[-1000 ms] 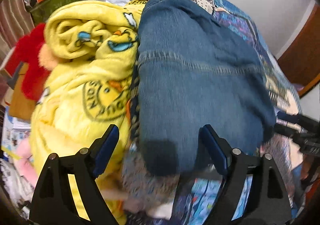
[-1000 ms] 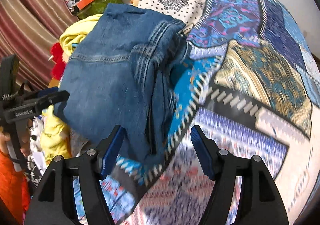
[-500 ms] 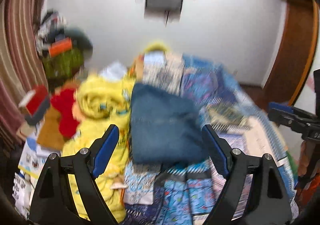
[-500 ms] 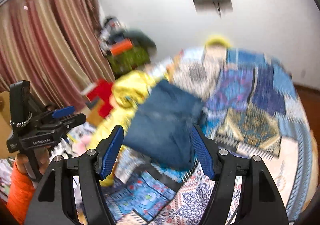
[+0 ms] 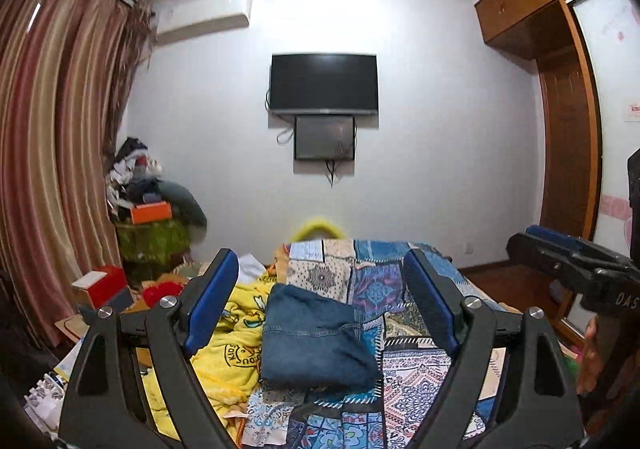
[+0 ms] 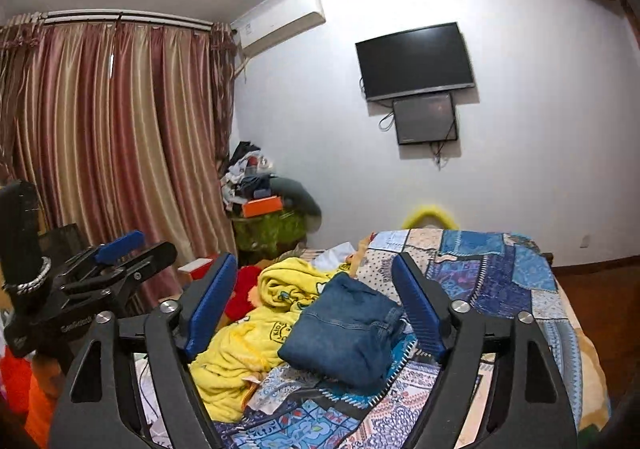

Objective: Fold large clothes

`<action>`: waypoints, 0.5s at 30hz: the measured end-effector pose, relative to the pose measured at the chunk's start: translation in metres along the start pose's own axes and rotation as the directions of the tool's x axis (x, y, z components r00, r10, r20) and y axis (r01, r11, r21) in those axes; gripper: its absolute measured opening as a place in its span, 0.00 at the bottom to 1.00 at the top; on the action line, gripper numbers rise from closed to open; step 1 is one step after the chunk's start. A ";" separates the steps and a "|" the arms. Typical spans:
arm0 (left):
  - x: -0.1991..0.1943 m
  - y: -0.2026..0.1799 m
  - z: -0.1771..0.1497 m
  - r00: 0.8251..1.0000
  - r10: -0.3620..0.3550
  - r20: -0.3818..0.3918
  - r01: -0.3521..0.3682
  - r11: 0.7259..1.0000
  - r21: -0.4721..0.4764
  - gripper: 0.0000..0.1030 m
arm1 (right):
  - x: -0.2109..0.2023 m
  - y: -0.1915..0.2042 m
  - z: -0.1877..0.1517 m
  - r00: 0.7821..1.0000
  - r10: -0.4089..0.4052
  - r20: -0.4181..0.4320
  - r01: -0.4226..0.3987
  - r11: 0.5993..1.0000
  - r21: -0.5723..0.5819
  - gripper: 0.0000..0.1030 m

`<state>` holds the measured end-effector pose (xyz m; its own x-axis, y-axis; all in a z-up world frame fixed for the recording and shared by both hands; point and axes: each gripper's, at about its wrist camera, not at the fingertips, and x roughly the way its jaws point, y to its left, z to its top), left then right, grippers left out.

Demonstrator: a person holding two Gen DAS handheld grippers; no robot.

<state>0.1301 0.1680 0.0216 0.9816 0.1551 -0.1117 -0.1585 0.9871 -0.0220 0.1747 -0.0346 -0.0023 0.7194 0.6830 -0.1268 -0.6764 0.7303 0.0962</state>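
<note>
A bed under a patchwork quilt [image 5: 416, 365] in blues and creams fills the lower half of both wrist views, below striped curtains [image 6: 100, 137], a white wall, a wall-hung air conditioner [image 6: 280, 27] and a dark television [image 5: 323, 83] with a smaller screen [image 5: 325, 137] under it. A yellow blanket [image 5: 224, 353] printed with a round badge, of which "KIDS" can be read, lies bunched just beside the folded blue denim garment [image 5: 312, 341], which rests on the quilt near the bed's middle, touched by neither tool. An orange box [image 5: 151, 211] tops a pile in the far corner. The left gripper [image 5: 320, 309] and the right gripper [image 6: 316, 303] are both held above the bed, blue-padded fingers spread wide and empty. Partial lettering, "DAS", shows on the right gripper's body in the left view.
</note>
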 end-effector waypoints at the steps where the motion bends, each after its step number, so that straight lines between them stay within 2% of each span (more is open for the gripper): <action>1: -0.005 -0.003 -0.003 1.000 0.003 0.008 -0.003 1.000 0.000 0.82 | -0.001 0.000 -0.003 1.000 -0.010 0.003 0.010 1.000 0.003 0.81; 4: -0.014 -0.008 -0.011 1.000 0.016 0.015 -0.016 1.000 -0.008 0.85 | -0.002 0.000 -0.010 0.999 -0.050 0.001 0.050 0.999 -0.003 0.82; 6: -0.015 -0.008 -0.018 1.000 0.020 0.007 -0.020 1.000 -0.021 0.94 | -0.003 0.001 -0.012 0.998 -0.069 -0.005 0.069 0.998 -0.008 0.86; 8: -0.016 -0.008 -0.024 1.000 0.020 -0.009 -0.020 0.999 -0.038 0.95 | -0.007 0.001 -0.012 0.996 -0.089 -0.001 0.089 0.996 -0.007 1.00; 15: -0.018 -0.009 -0.033 0.999 0.020 -0.042 -0.022 0.999 -0.039 0.99 | -0.012 0.002 -0.015 0.994 -0.110 0.008 0.110 0.994 -0.021 1.00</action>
<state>0.1103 0.1547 -0.0090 0.9728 0.1731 -0.1541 -0.1839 0.9812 -0.0588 0.1622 -0.0418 -0.0149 0.7904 0.5989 -0.1291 -0.5964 0.8003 0.0615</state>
